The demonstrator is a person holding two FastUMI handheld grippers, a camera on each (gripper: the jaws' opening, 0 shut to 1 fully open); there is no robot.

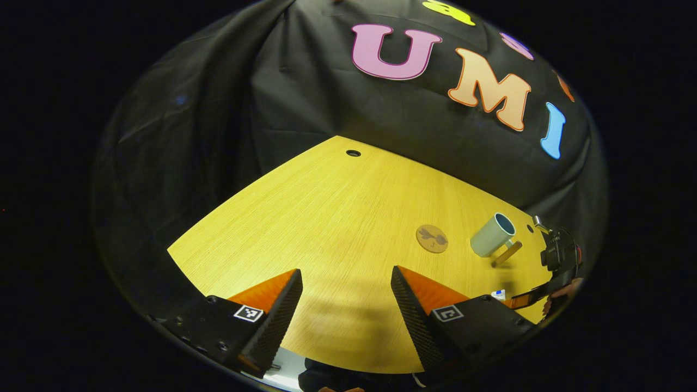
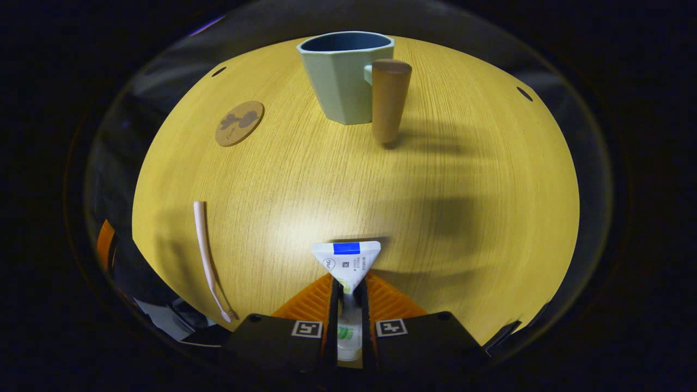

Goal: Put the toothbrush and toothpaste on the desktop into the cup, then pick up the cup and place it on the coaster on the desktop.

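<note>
Standing upright, cup [image 2: 344, 76]; right gripper [image 2: 348, 296] clamped on toothpaste [image 2: 347, 260], left gripper [image 1: 346, 296] wide apart, holding nothing.

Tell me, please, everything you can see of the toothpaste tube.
The white plastic toothpaste tube has a blue band across its flat crimped end and small print below it, with green marking lower on the body. It is clamped between the two fingers of the right claw, crimped end pointing forward toward the pale green faceted cup. It appears to be held above the yellow wooden desktop, casting a shadow there. Its cap end is hidden.
</note>
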